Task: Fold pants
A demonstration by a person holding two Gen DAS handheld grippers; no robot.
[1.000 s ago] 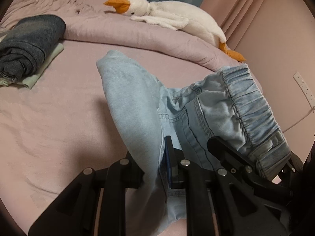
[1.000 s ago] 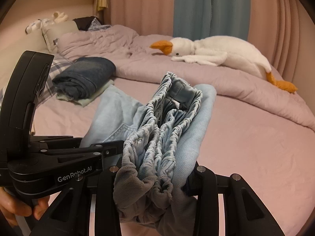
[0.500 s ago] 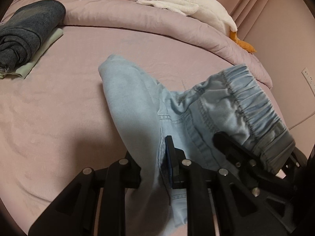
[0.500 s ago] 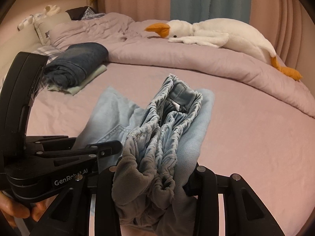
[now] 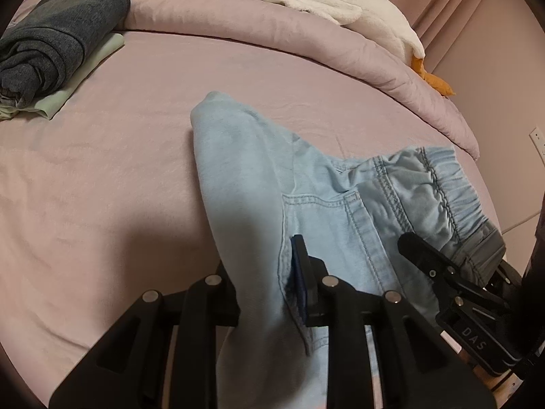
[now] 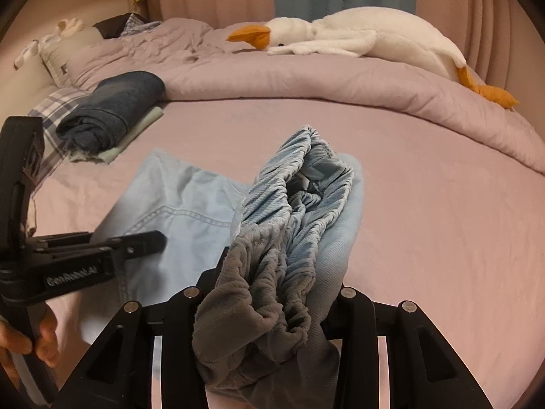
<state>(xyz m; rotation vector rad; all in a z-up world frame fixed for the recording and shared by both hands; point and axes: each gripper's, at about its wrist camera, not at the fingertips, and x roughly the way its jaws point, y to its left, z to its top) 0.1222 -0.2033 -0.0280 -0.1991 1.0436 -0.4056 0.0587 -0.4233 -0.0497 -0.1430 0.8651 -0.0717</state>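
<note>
The light blue denim pants (image 5: 259, 177) hang between my two grippers just above the pink bed sheet (image 5: 102, 187). My left gripper (image 5: 269, 289) is shut on a folded edge of the pants below the back pocket. My right gripper (image 6: 272, 293) is shut on the bunched elastic waistband (image 6: 289, 211). The right gripper also shows at the lower right of the left wrist view (image 5: 442, 272), and the left gripper at the left of the right wrist view (image 6: 85, 255). The pants' far fold (image 6: 163, 177) touches the sheet.
A folded stack of dark blue and pale green clothes (image 5: 51, 44) lies at the far left of the bed. A rolled pink duvet (image 6: 306, 78) runs across the back with a white plush goose (image 6: 357, 34) on it. A wall socket (image 5: 538, 136) is at the right.
Both grippers have lowered the pants toward the sheet and tilted downward. The pants have spread out flatter and the far fold has come down onto the bed.
</note>
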